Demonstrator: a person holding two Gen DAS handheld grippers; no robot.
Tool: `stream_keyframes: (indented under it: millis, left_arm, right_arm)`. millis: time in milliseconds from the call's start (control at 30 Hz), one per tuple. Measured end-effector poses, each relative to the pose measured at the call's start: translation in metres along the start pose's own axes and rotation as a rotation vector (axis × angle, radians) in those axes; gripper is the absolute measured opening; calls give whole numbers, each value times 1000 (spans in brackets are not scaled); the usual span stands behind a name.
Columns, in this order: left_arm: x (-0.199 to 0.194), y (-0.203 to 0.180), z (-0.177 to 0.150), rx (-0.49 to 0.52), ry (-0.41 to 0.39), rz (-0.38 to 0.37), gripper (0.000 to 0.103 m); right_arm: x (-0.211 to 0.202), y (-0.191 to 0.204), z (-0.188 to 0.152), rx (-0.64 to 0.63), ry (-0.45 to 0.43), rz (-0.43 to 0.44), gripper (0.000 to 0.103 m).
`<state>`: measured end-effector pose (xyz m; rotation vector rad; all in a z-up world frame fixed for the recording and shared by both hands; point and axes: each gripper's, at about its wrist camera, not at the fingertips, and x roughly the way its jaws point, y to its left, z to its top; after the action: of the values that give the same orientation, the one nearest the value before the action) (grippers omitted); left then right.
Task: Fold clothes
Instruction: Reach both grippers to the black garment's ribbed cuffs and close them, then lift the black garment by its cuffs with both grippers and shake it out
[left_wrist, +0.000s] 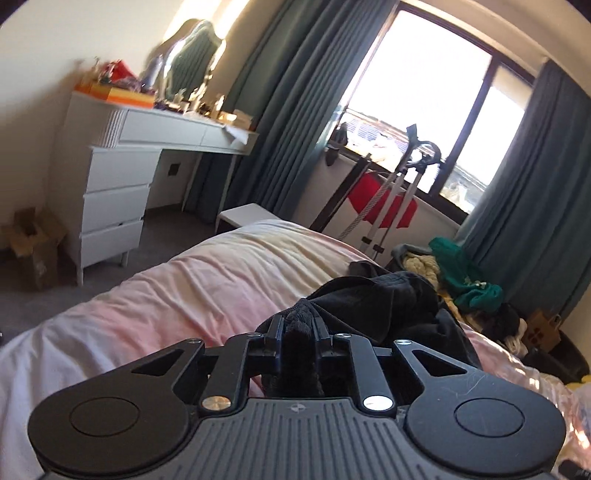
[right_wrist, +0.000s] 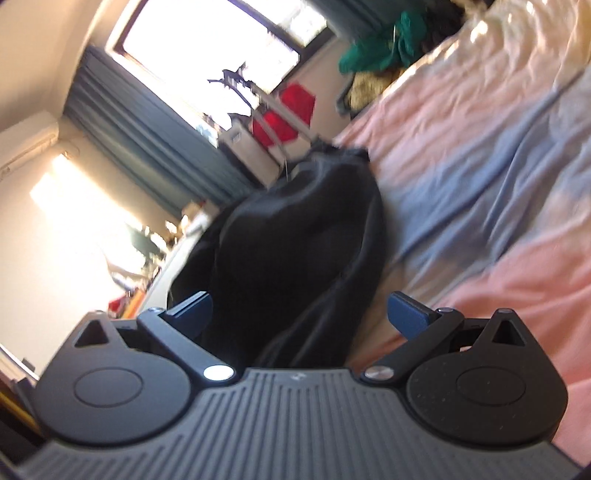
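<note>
left tongs (left_wrist: 297, 328): clamping black garment (left_wrist: 388, 302) bunch
right tongs (right_wrist: 299, 314): gaping, holding nothing
risk: bunched fabric slipping, folding crooked on bed (left_wrist: 166, 295)

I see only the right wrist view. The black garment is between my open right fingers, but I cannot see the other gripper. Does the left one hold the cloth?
Observer: Yes. In the left wrist view the left gripper is shut on a bunched part of the black garment.
Operator: Where does the rest of the cloth lie?
Observer: It trails from those fingers onto the pink bedcover, to the right in that view.
Operator: Is anything on the far side of the bed?
Observer: A white dresser stands past the bed on the left, against the wall.
Operator: And my right gripper, do you agree that it is open?
Observer: Yes, open, pads off the cloth.
</note>
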<state>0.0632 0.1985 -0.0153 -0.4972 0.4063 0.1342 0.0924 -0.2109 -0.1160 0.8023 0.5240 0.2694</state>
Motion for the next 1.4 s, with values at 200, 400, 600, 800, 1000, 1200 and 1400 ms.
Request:
stream_keyframes:
  millis: [200,400,600,800,1000,1200,1400]
  left_arm:
    - [14,44,3,-179,59,-42,28]
    - [22,85,0,-421,115,-94,33]
    - [27,123,-6,-587,174,-193,39]
    - [15,126,-6,-559,186,-232,56]
    - [-7,82,4,-289,159,-214,69]
    - [-2,21,1,44,226,-227,80]
    - [13,-3,-31,323,337,-123,83]
  right_arm:
    - [49,4,-37,-35,188,9,93]
    - [78,6,-53,-132,173,-36,74]
    - [71,7,-51,-76,162,-39,61]
    - [51,17,-40,-62,153,-77,26]
    - [13,46,-26,-123,51,3,22]
    - [-17,48,-18,-98,33,-14,22]
    - [6,25,-28,-70,175,-212,24]
